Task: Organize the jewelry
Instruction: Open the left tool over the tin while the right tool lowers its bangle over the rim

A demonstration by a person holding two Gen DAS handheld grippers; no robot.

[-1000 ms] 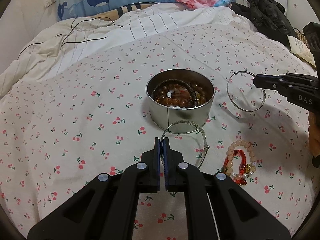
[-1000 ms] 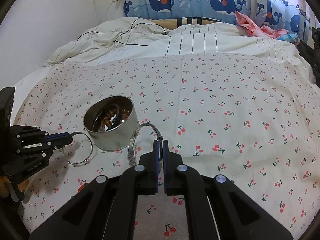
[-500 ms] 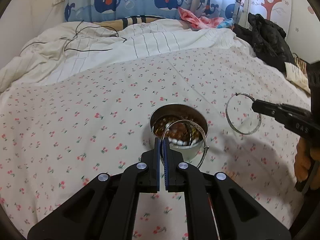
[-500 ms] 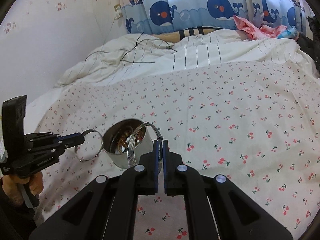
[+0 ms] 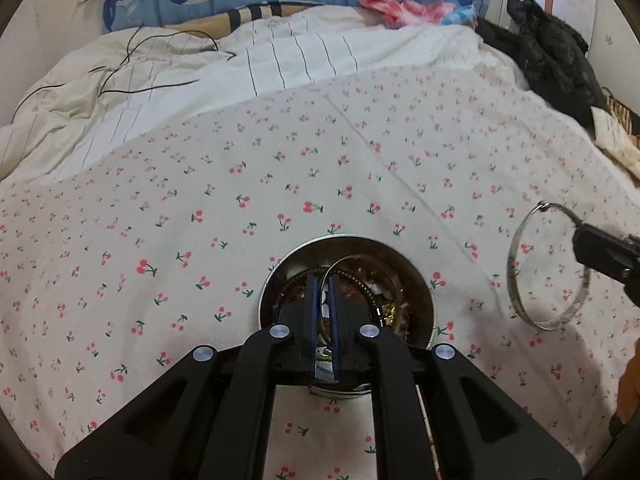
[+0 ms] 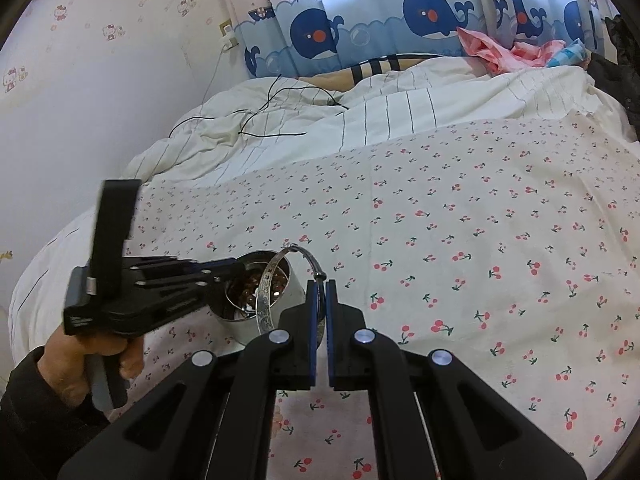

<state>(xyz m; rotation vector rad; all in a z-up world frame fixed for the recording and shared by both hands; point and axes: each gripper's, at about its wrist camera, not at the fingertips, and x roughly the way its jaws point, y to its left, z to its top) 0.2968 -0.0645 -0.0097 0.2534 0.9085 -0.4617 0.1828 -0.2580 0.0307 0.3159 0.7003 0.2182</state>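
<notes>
Right over the tin [image 5: 347, 240], the left gripper [image 5: 323, 280] hangs with its jaws easing apart around a thin bangle [image 5: 360, 262]. Beside the tin, the right gripper [image 6: 319, 284] stays clamped on the engraved bangle [image 6: 267, 296], upright and farther off.

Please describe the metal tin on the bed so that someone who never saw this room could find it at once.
Look at the bed sheet printed with small red cherries. On it stands a round, shiny tin, open on top and full of bead bracelets. Unlike the thin silver bangle near it, it is a walled container.
</notes>
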